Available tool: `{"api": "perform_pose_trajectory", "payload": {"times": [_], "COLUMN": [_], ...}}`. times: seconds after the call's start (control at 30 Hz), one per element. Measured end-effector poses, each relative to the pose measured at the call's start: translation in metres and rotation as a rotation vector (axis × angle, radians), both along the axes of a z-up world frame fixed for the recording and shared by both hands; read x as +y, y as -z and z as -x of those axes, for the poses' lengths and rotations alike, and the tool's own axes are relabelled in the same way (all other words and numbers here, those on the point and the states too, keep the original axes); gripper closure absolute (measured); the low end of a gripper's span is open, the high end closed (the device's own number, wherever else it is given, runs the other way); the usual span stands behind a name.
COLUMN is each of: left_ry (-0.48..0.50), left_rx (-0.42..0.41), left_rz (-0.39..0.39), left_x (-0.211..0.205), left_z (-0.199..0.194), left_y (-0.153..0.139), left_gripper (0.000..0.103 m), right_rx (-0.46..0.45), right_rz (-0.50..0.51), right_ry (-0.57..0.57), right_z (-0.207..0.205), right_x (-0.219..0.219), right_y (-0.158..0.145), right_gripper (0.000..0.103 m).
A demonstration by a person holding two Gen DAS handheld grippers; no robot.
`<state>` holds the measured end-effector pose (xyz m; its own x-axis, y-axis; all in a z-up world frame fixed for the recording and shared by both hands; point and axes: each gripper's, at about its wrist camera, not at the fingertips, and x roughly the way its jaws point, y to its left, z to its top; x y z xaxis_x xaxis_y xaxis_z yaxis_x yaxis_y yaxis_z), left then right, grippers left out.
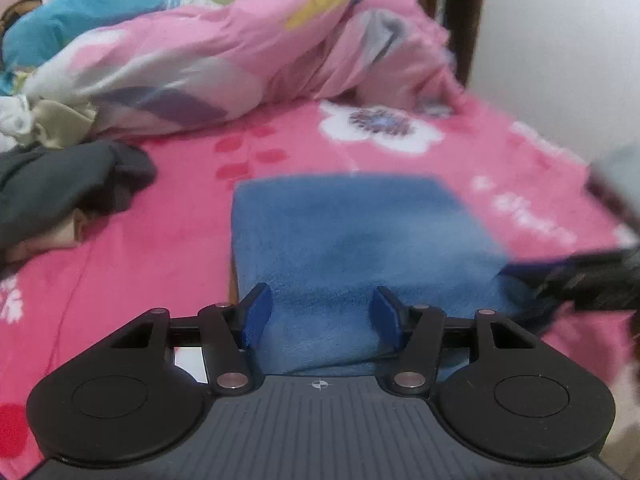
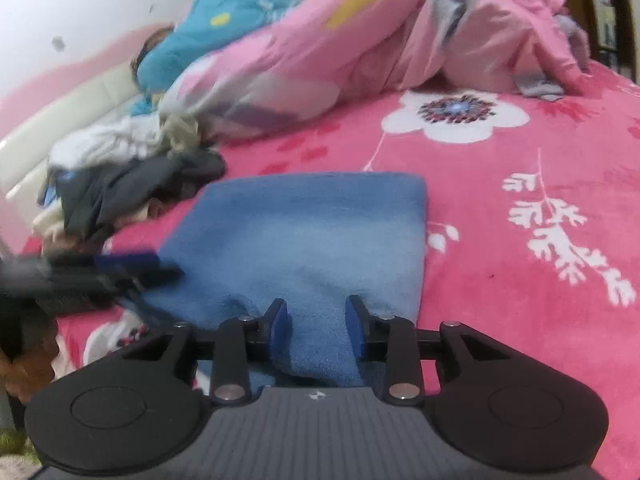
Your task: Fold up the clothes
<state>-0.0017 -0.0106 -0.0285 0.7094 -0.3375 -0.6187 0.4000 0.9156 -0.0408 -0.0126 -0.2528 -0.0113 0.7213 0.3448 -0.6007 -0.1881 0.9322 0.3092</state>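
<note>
A blue fleecy cloth (image 1: 352,236) lies folded into a flat rectangle on the pink flowered bedspread (image 1: 168,248). My left gripper (image 1: 322,312) stands open over the cloth's near edge, and its blue pads do not press on the cloth. In the right wrist view the same cloth (image 2: 312,220) runs up to my right gripper (image 2: 317,326), which is open with a low ridge of the near edge between its jaws. Each gripper shows as a blur in the other's view: the right gripper (image 1: 592,280) at the cloth's right corner, the left gripper (image 2: 100,270) at its left corner.
A heap of unfolded clothes (image 2: 132,188), dark grey, white and beige, lies left of the cloth. Behind it a bunched pink quilt (image 1: 240,48) and a turquoise pillow (image 1: 80,8) fill the back of the bed. A white wall (image 1: 560,40) stands right, a cream headboard (image 2: 60,120) left.
</note>
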Motion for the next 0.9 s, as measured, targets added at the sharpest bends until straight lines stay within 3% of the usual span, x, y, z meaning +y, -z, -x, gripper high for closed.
{"api": "perform_pose_trajectory", "payload": {"times": [0.17,0.4,0.9], "left_ry": [-0.03,-0.055,-0.081], "left_rx": [0.025,0.017,0.003], "left_rz": [-0.023,-0.084,-0.162], "left_x": [-0.002,-0.011,-0.023], "left_z": [-0.007,-0.007,-0.004], "left_y": [-0.001,-0.001,-0.006], "left_gripper": [0.043,0.038,0.037], "right_rx": [-0.117,-0.042,-0.075], "right_rz": [0.045,-0.02,0.003], "right_ry": [0.033,0.078,0.069], "right_z": [0.018,0.014,0.022], "right_x": [0.007,0.002,0.005], "right_y": [-0.026,0.02,0.024], "right_gripper": [0.069,0.068,0.064]}}
